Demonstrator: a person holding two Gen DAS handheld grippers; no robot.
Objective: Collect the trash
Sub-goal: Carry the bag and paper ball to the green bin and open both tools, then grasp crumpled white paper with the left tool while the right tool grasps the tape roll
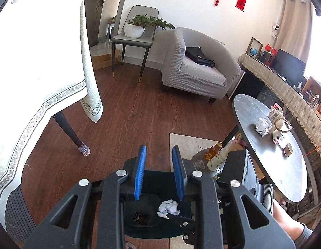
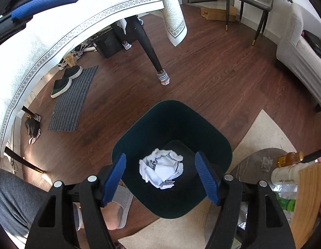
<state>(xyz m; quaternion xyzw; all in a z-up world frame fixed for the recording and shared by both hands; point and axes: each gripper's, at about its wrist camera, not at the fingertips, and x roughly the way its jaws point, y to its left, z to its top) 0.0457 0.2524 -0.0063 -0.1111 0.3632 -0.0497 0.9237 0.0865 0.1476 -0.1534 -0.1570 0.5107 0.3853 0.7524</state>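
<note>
The right hand-held gripper [image 2: 160,176] hangs directly above the dark green bin [image 2: 212,139] on the floor, its blue pads spread wide with nothing between them — a crumpled white paper ball [image 2: 161,171] lies below, inside the bin. This looks like the drop step just finished for that piece. The left hand-held gripper [image 1: 158,164] is moderately open and empty too, held near the bin's rim.

Further off, the left wrist view shows what the right one does not: a second crumpled paper wad [image 1: 263,126] sitting on the oval dark desk [image 1: 264,166], toward its far edge beside a small cup holder, with a little cup [image 1: 287,149] nearer this end. That wad is likely the next piece, so the next move calls for carrying an open gripper over to the desk and closing gently around it.

The right wrist view alone shows the bin's whole mouth, plus slippers [image 2: 66,81] under the clothed table.
</note>
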